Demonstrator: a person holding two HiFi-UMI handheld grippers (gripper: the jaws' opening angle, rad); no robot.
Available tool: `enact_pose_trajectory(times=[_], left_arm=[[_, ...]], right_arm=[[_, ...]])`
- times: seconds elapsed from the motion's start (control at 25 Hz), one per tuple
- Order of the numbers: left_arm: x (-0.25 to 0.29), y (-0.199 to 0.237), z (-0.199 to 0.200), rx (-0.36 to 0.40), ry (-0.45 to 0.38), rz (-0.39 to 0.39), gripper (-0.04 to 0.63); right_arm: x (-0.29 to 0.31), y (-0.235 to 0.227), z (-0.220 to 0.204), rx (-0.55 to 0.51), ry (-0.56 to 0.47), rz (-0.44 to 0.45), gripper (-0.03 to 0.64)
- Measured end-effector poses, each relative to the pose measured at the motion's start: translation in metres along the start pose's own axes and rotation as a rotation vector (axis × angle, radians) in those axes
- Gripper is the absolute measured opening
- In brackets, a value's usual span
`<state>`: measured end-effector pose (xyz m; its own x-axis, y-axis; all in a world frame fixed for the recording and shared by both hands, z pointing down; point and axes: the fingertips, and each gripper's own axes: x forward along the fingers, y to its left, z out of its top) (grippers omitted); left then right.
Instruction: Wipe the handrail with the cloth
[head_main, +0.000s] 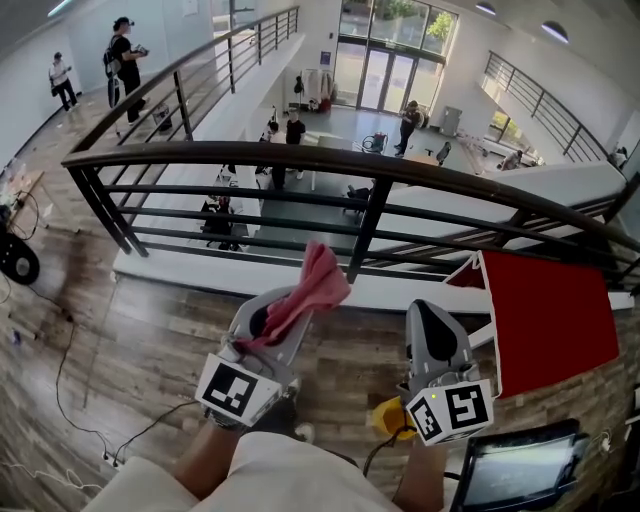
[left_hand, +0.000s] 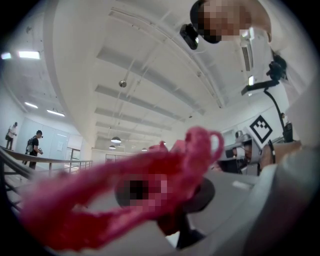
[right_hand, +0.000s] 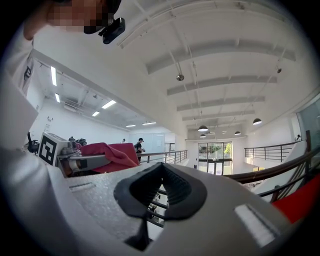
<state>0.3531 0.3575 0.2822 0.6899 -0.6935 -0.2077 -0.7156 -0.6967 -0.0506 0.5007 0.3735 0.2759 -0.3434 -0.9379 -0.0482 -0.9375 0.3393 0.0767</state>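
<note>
- Left gripper (head_main: 305, 305): jaws clamped on the red cloth (head_main: 322, 278), which bunches up past the tips; in the left gripper view the cloth (left_hand: 150, 195) covers the jaws.
- Right gripper (head_main: 422, 312): jaws pressed together with nothing between them.
- Both grippers are held side by side, short of the railing.
- Cloth sits below the dark handrail (head_main: 300, 155), in front of the lower bars, apart from the top rail.
- Red panel (head_main: 550, 320) leans at the railing, right of the right gripper.
</note>
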Motion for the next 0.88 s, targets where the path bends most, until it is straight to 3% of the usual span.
enact_pose_trajectory(times=[0.88], left_arm=[[0.084,0.065,-0.028,-0.009,0.013,-0.04,0.066]], right_arm=[[0.092,-0.057,-0.019,0.076,0.035,-0.067,0.003]])
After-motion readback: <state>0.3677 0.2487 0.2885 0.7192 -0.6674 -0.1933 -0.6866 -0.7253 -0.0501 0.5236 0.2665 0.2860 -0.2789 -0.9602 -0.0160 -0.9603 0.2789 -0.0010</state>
